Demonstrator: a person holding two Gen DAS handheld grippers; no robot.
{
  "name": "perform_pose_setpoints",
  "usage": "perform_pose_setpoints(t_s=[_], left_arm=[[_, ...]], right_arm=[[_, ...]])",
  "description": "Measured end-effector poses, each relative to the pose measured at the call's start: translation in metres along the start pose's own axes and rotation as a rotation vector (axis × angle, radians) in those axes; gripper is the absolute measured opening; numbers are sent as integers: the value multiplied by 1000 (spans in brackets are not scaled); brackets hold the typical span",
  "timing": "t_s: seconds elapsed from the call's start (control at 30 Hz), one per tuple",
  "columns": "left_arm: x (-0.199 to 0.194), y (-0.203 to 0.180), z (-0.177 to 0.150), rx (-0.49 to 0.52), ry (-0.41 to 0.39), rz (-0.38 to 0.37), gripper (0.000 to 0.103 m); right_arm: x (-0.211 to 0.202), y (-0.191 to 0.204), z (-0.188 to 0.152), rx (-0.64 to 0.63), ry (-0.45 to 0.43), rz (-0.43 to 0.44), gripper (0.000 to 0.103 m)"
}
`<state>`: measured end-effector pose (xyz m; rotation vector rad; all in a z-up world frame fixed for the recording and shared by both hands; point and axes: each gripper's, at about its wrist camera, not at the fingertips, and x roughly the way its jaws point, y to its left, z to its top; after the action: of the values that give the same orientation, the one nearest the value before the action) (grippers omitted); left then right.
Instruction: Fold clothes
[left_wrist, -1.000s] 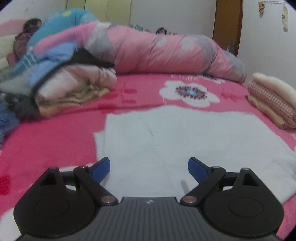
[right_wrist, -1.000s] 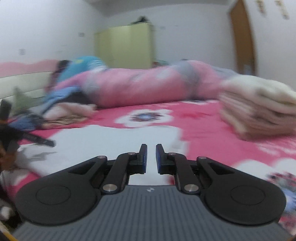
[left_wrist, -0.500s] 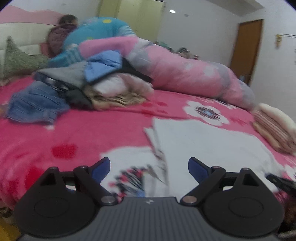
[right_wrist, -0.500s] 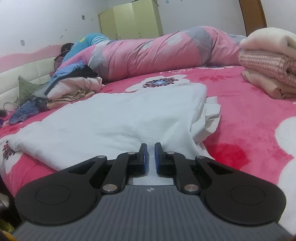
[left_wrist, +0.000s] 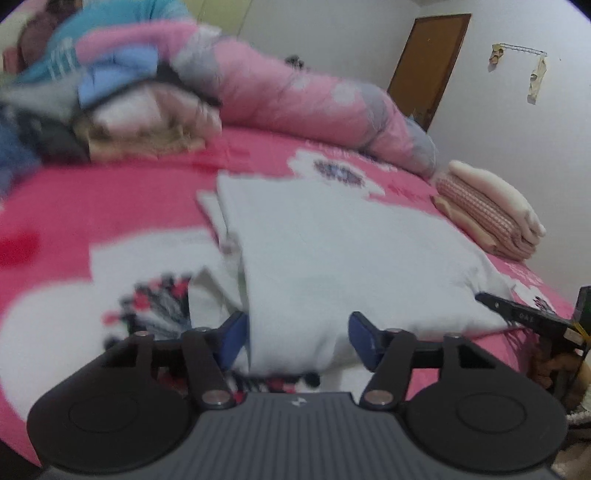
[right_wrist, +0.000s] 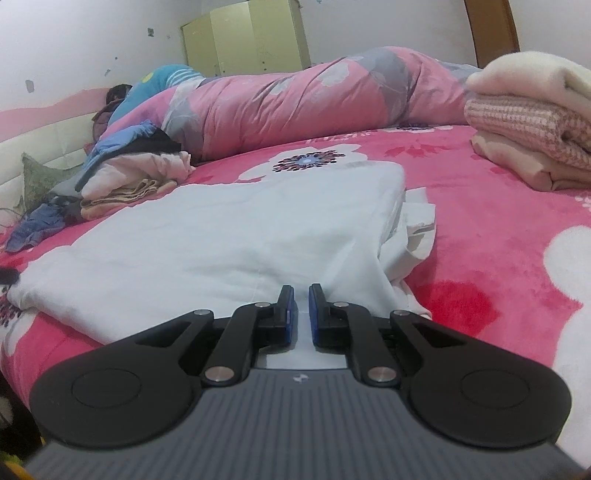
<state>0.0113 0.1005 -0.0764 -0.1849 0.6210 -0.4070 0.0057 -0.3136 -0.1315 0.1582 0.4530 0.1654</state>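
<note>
A white garment (left_wrist: 351, 251) lies spread flat on the pink flowered bed (left_wrist: 92, 206), folded over along one side. My left gripper (left_wrist: 299, 334) is open at the garment's near corner, with the cloth's edge lying between its blue pads. My right gripper (right_wrist: 299, 314) is shut on the opposite near edge of the white garment (right_wrist: 221, 240), and white cloth shows in the thin gap between its pads. From the left wrist view, the right gripper (left_wrist: 491, 300) appears low at the right edge, touching the garment's corner.
A folded stack of cream and pink checked clothes (left_wrist: 491, 210) (right_wrist: 528, 122) sits to the right of the garment. An unfolded clothes pile (left_wrist: 147, 122) (right_wrist: 129, 177) lies at the far left. A rolled pink duvet (right_wrist: 295, 99) runs along the bed's far side.
My left gripper has swung back right and dropped to the garment's near corner, still open. My right gripper came down onto the bed with the cloth and has held still since.
</note>
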Motion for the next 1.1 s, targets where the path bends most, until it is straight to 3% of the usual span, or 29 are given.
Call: perform_pose_setpoints(t_s=[0.07,0.17,0.27,0.37,0.53,0.67,0.87,1.03,1.1], left_arm=[[-2,6,-1,-18,-2,-1,54],[-6,13,-2,-37,-12,5,57],[-23,14,4,-16,-62,41,57],[-32,11,8,14,-86,28,57],[-28,6,3,45,0,24,58],[-41,32,-9,-188,16,-65,66],[-30,35,-28,-339,70,-157,66],[1,19,-18,-404,63,-42,67],[3,14,-12,-401,38,-9,61]], right_arm=[[0,1,1,0,4,-2,7],[1,1,2,-3,11,0,7],[2,-1,3,-3,18,10,8],[2,-1,4,-6,25,14,8],[3,0,5,-12,35,19,8],[2,-2,4,-14,27,21,8],[2,-4,2,-1,3,30,8],[1,-3,1,-6,-6,28,8],[0,-1,-2,-15,-17,23,8]])
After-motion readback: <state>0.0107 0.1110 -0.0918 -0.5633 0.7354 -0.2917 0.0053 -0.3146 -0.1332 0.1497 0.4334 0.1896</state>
